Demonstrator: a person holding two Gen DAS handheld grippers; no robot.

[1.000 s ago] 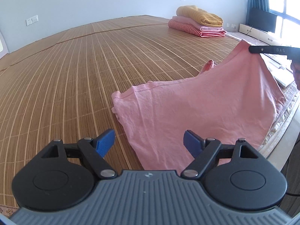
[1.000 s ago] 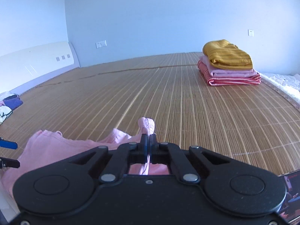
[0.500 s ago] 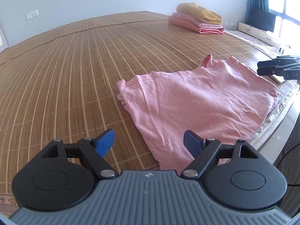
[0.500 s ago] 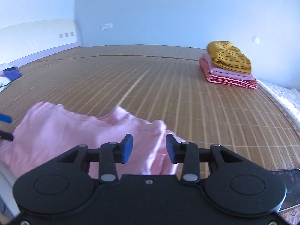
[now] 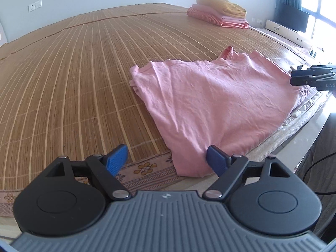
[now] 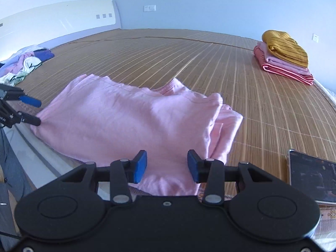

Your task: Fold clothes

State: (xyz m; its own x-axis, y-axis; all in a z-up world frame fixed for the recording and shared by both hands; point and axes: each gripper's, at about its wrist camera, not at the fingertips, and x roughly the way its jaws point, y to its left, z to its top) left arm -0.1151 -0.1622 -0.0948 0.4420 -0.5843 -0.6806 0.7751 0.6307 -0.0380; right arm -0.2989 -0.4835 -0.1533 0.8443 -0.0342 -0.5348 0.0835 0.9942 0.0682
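Note:
A pink T-shirt [image 5: 214, 96] lies folded in half on the bamboo mat [image 5: 73, 73], near the mat's front edge. My left gripper [image 5: 166, 155] stands open just short of the shirt's near corner, and its right pad [image 5: 216, 161] is close to the cloth without pinching it. In the right wrist view the same shirt [image 6: 126, 121] spreads out ahead of my right gripper [image 6: 167, 163], which is open above the cloth with nothing between its pads. Each gripper shows at the edge of the other's view: the right gripper [image 5: 310, 77] and the left gripper [image 6: 33, 111].
A stack of folded clothes [image 6: 283, 54], with a mustard striped piece on top, sits at the mat's far side. A loose heap of clothes [image 6: 23, 63] lies at the far left. A dark tablet [image 6: 313, 178] rests near the right gripper. A television [image 5: 290, 19] stands by the window.
My right gripper opened and let go of the shirt's raised edge. The shirt dropped flat onto the mat. Both grippers drew back toward the mat's front edge.

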